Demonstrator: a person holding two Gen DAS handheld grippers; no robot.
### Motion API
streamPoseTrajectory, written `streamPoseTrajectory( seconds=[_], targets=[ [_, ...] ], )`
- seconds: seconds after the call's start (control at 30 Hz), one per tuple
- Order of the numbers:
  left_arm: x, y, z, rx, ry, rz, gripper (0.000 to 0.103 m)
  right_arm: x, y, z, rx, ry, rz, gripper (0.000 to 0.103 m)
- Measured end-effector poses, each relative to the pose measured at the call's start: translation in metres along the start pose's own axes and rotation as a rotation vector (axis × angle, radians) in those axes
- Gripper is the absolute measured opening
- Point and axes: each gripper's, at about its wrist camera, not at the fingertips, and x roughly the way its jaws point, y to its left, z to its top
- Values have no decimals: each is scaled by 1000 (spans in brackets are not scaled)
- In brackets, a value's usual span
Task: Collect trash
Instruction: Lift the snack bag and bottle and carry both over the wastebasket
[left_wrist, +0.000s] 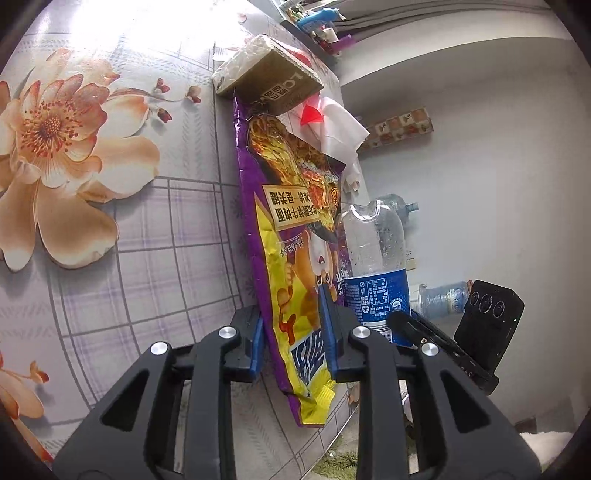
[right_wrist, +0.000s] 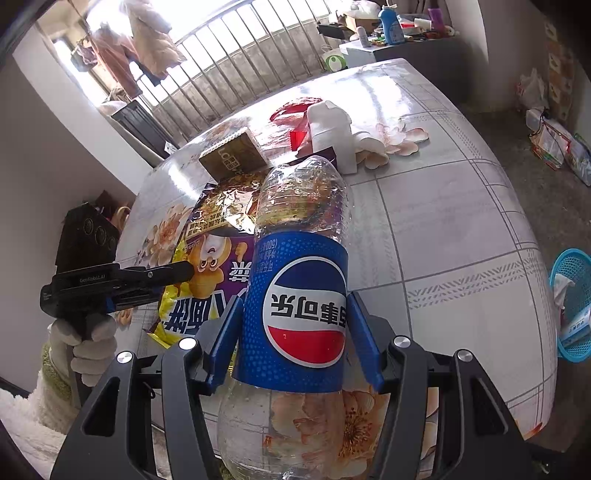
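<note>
Bottle (right_wrist: 299, 310): blue label bears the red, white and blue Pepsi globe with the Chinese brand characters 百事可乐, seen inverted; small print beside it includes "(600", the rest illegible. In the left wrist view the bottle's label (left_wrist: 376, 295) shows a white table of fine print, unreadable.

Snack bag (left_wrist: 295, 258): large Chinese characters on yellow and purple, inverted; a white panel carries further characters, not reliably legible.

Box (right_wrist: 232, 155): "LC" with square Chinese marks below.

Left gripper (right_wrist: 173, 275): "GenRobot.AI" printed on its body.
</note>
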Motion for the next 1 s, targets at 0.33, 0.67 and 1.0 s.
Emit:
streamPoseTrajectory(
  seconds=[0.33,0.67,1.0],
  targets=[
    [22,-52,-4,228,-32,162,11,0,2,0,-4,-4,0,56],
    [8,-84,-9,327,-54,168,0,-21,-1,-3,27,-68,44,56],
    [-13,-139,-19,441,-104,118,0,-82,-21,-4,105,-229,114,56]
  ],
)
